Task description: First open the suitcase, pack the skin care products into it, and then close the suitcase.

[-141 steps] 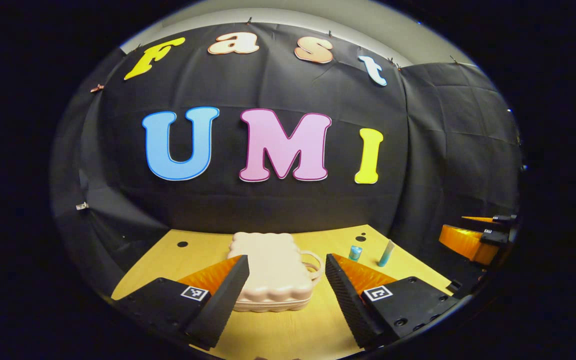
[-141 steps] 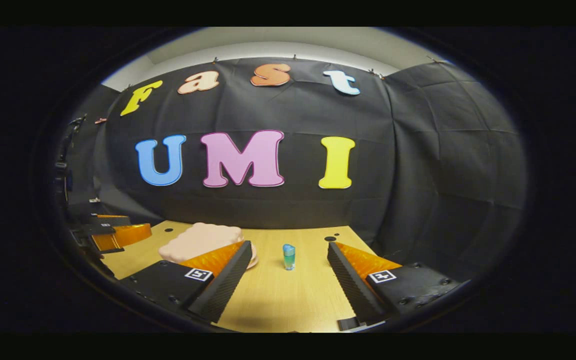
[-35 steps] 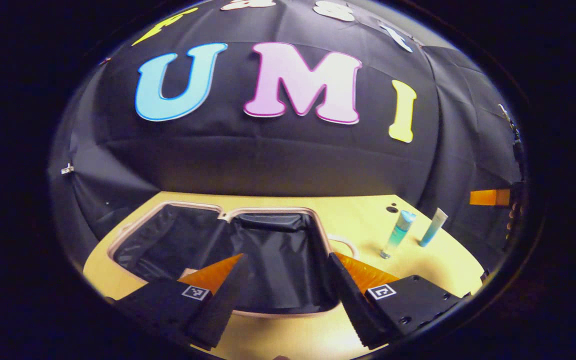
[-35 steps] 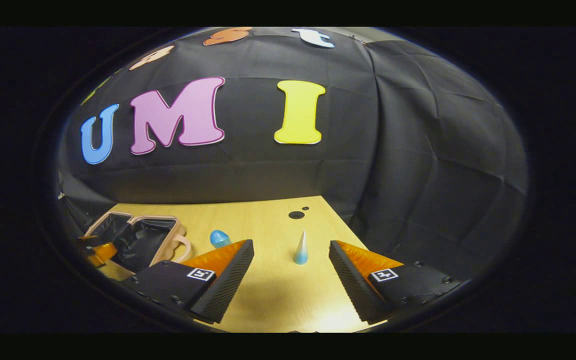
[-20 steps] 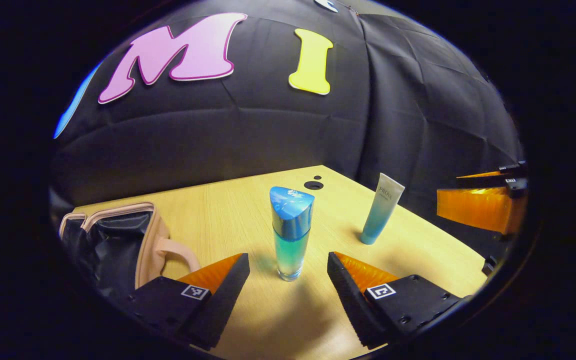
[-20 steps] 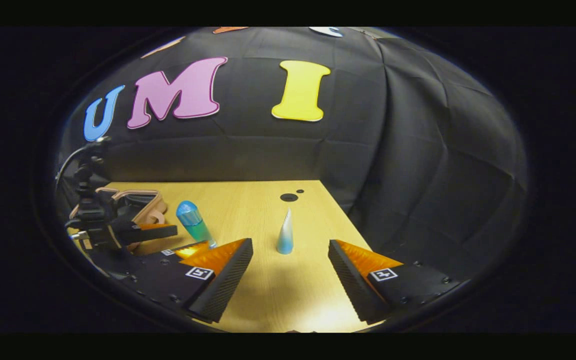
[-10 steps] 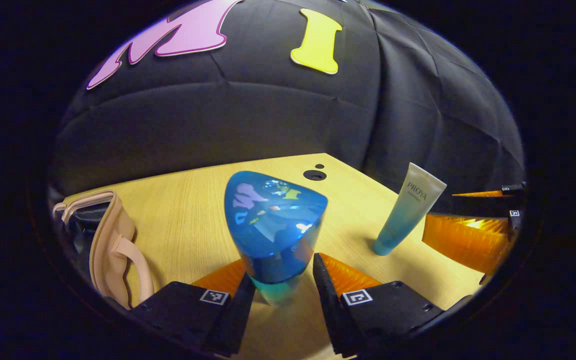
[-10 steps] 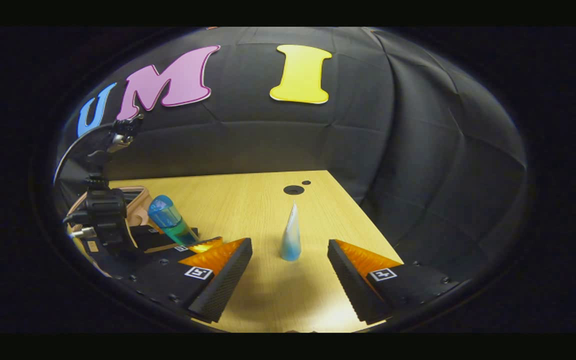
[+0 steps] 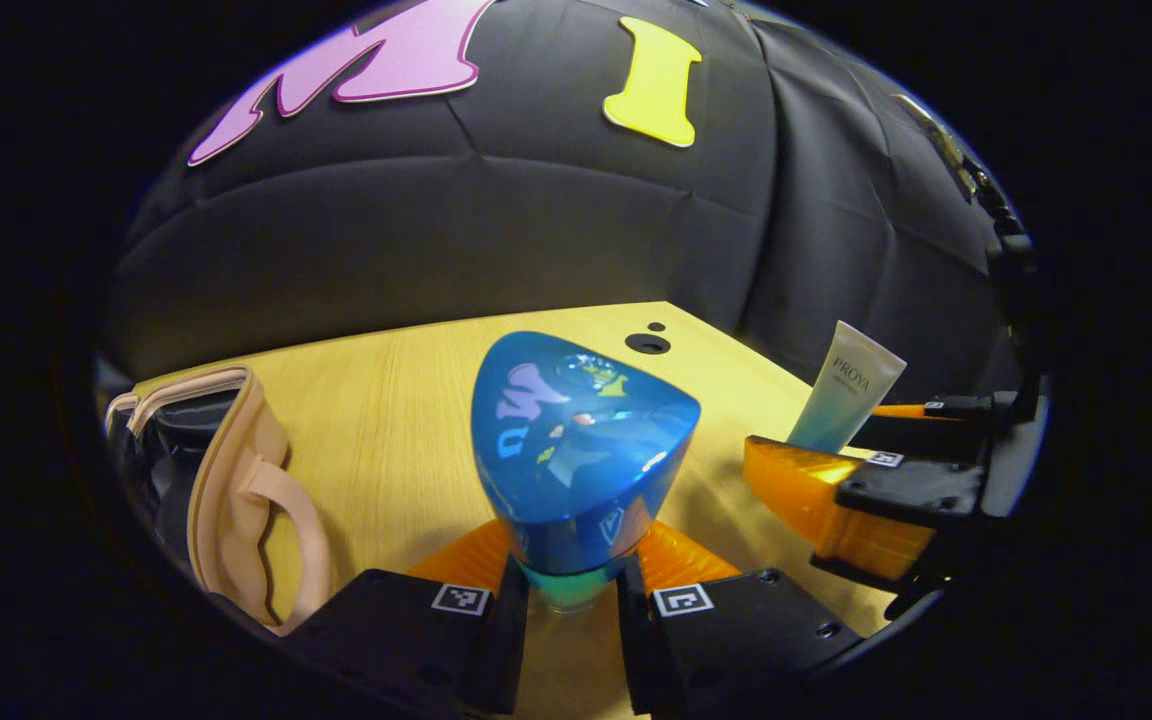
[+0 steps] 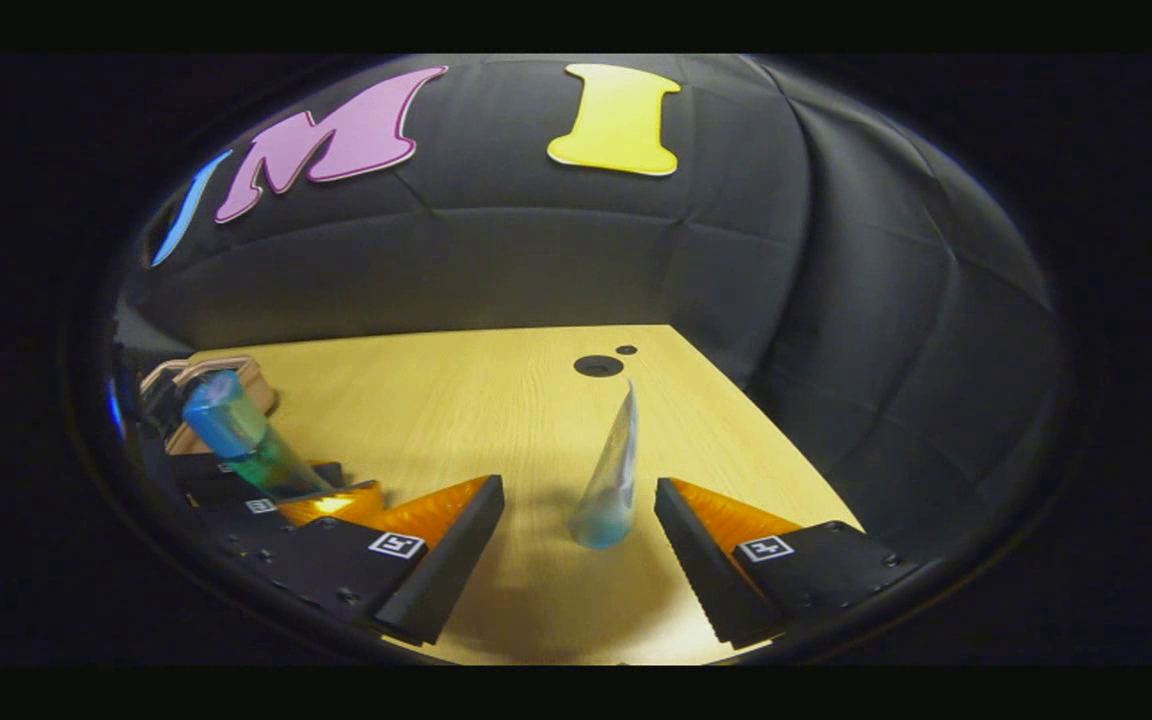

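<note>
My left gripper (image 9: 566, 600) is shut on the lower part of a blue-capped bottle (image 9: 581, 440) of teal liquid, which leans toward the camera. The same bottle (image 10: 231, 425) appears at the left of the right gripper view, tilted in the left gripper (image 10: 281, 500). A white-to-blue tube (image 10: 611, 480) stands upright on its cap between the open fingers of my right gripper (image 10: 581, 540), touching neither. In the left gripper view the tube (image 9: 848, 385) stands behind the right gripper (image 9: 816, 445). The pink suitcase (image 9: 236, 480) lies open at the left, its dark lining showing.
The wooden table (image 10: 496, 400) has two round holes (image 10: 598, 365) near its far right corner. The black cloth wall rises just behind the table's far and right edges. The suitcase handle (image 9: 286, 520) points toward the bottle.
The left gripper closed its fingers onto the bottle and tipped it. The right gripper moved forward until the tube stood between its open fingers.
</note>
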{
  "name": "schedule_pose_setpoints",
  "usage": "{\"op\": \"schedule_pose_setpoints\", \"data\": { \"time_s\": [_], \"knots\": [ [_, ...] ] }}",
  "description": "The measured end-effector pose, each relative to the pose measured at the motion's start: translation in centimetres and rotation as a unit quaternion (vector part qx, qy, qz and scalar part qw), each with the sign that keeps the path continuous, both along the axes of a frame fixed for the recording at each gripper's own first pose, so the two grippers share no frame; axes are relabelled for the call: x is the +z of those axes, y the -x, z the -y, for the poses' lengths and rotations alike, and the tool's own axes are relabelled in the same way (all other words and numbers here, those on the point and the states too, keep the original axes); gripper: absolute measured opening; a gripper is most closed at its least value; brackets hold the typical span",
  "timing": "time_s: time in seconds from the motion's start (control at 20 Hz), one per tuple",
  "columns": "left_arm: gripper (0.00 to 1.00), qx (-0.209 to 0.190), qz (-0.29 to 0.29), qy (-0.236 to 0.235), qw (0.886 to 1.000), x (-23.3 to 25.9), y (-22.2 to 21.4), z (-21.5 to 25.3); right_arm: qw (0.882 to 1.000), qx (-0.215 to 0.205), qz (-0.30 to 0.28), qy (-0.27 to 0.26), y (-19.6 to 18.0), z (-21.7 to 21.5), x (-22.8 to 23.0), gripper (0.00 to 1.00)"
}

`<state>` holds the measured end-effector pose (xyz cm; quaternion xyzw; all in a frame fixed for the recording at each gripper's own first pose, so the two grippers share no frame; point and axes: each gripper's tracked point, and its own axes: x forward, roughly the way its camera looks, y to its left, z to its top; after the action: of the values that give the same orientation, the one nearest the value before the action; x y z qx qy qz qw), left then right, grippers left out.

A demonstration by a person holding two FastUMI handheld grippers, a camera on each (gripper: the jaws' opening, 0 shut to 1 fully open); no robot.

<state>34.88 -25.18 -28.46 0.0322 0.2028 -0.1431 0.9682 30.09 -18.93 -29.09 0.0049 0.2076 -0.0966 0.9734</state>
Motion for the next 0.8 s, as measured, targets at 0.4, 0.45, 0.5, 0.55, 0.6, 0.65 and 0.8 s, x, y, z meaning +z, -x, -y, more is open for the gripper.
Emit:
{"op": "schedule_pose_setpoints", "data": {
  "time_s": [0.4,0.45,0.5,0.55,0.6,0.65,0.8],
  "knots": [
    [0.46,0.023,0.005,-0.001,1.000,-0.4,0.8,-1.1,0.999,0.041,0.018,-0.021,-1.2,-1.1,-0.6,0.41],
    [0.46,0.028,0.006,0.001,1.000,-0.3,1.0,-1.3,0.999,0.047,0.017,-0.009,-1.1,-1.2,-0.6,0.38],
    [0.46,0.032,0.006,0.003,0.999,-0.3,1.2,-1.5,0.998,0.054,0.017,-0.003,-1.1,-1.5,-0.6,0.37],
    [0.46,0.034,0.007,0.005,0.999,-0.3,1.4,-1.7,0.998,0.064,0.017,-0.005,-1.1,-1.9,-0.6,0.34],
    [0.46,0.037,0.010,0.004,0.999,0.0,1.7,-1.9,0.997,0.071,0.016,-0.011,-0.8,-2.4,-0.6,0.34],
    [0.46,0.039,0.015,-0.002,0.999,0.2,2.0,-2.3,0.997,0.075,0.014,-0.014,-0.7,-2.6,-0.5,0.30],
    [0.44,0.055,0.014,0.020,0.998,1.0,3.1,-4.1,0.995,0.093,0.037,0.019,-0.1,-3.5,1.5,0.30]
  ]
}}
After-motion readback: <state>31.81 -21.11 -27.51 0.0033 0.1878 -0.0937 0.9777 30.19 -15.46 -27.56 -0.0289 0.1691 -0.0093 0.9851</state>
